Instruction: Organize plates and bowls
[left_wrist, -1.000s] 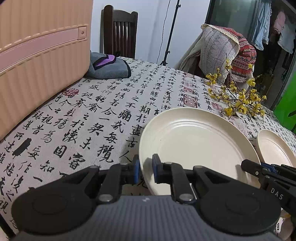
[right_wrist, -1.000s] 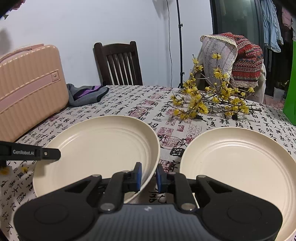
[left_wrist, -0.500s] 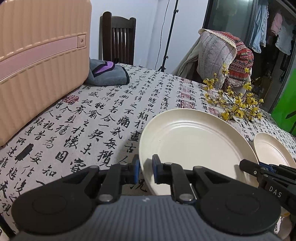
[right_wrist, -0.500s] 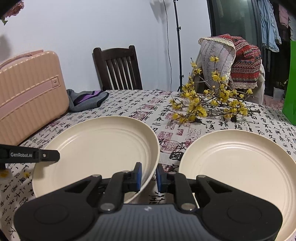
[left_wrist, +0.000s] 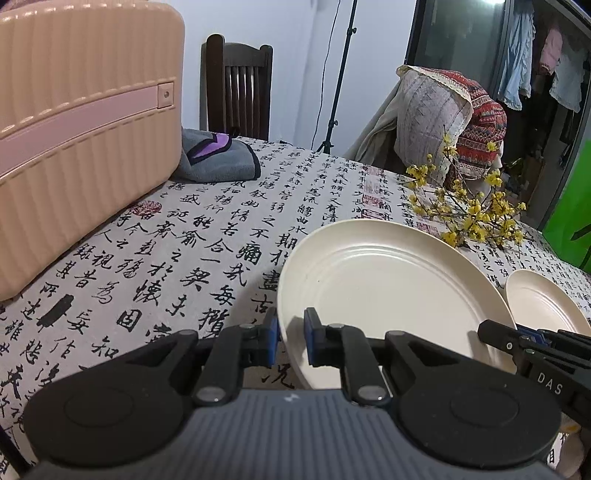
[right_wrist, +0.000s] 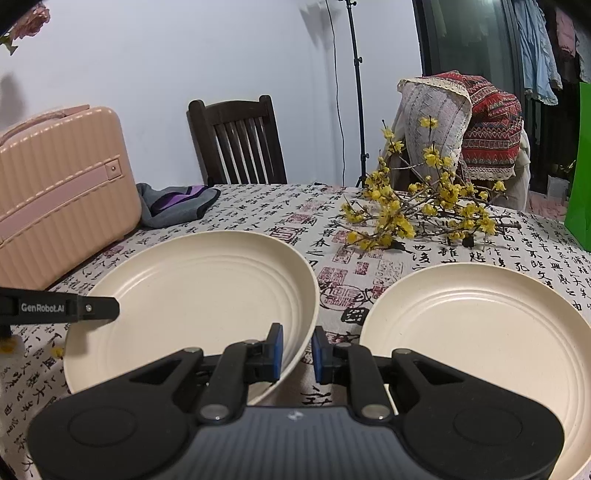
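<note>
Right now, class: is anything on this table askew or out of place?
Yes. The nearer cream plate is tilted, not flat: the left claw and right claw each pinch its rim on opposite sides. The second plate lies flat beside it. Loose yellow flowering branches sprawl across the tablecloth.

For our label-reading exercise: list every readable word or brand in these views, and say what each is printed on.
"GenRobot.AI": on the left gripper finger, seen from the right wrist.
"DAS": on the right gripper finger, cut off by the frame edge.
Tablecloth: brush calligraphy and red seals, too cursive to transcribe reliably.
</note>
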